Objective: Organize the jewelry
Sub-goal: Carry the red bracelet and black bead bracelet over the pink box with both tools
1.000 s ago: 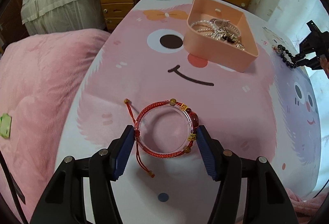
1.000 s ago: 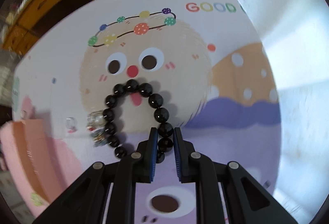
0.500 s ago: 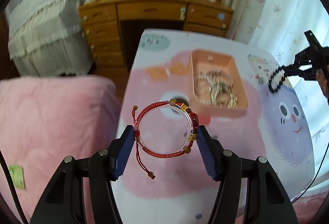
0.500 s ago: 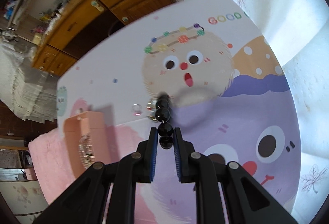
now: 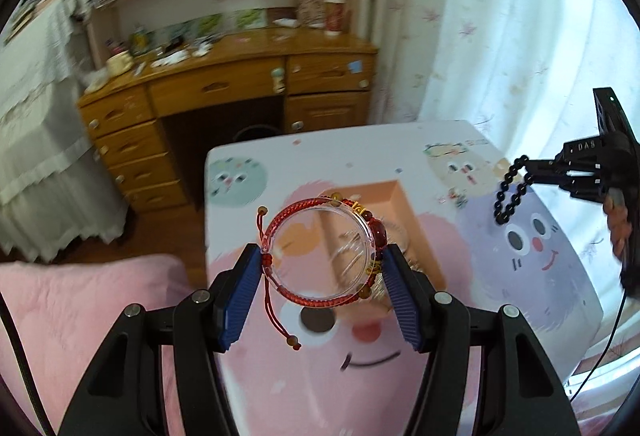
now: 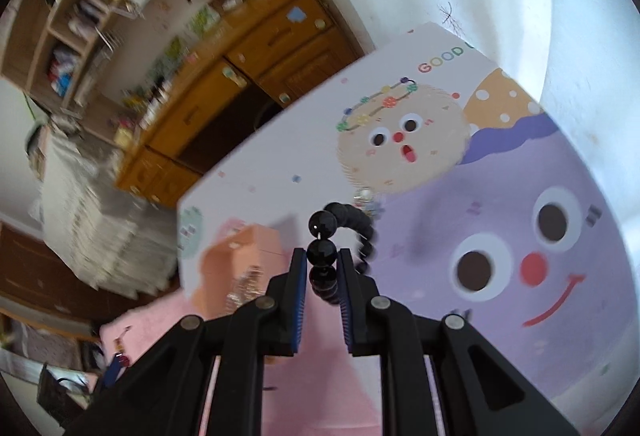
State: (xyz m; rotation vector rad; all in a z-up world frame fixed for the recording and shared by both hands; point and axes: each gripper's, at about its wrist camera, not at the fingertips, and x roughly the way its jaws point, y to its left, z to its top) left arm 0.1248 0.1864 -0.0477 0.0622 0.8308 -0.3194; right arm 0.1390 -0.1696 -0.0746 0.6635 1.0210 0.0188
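Observation:
My left gripper [image 5: 322,276] is shut on a clear bangle wrapped with a red cord bracelet [image 5: 316,300] and holds it high above the table. The peach jewelry box [image 5: 404,204] with silver pieces lies below it, partly hidden by the bangle. My right gripper [image 6: 323,274] is shut on a black bead bracelet [image 6: 322,250], which hangs in the air above the table. In the left wrist view the right gripper [image 5: 532,170] and the black bead bracelet [image 5: 510,196] are at the right. The peach jewelry box [image 6: 236,256] sits low left in the right wrist view.
The table carries a cartoon-print cloth [image 5: 532,248]. A small sparkly piece [image 6: 366,198] lies on the cloth [image 6: 440,172] beyond the beads. A wooden desk with drawers [image 5: 224,92] stands behind the table. A pink bed [image 5: 80,300] is at the left.
Both grippers have risen well above the table with their bracelets. The black beads left the cloth and now hang. The views tilted up toward the desk and shelves.

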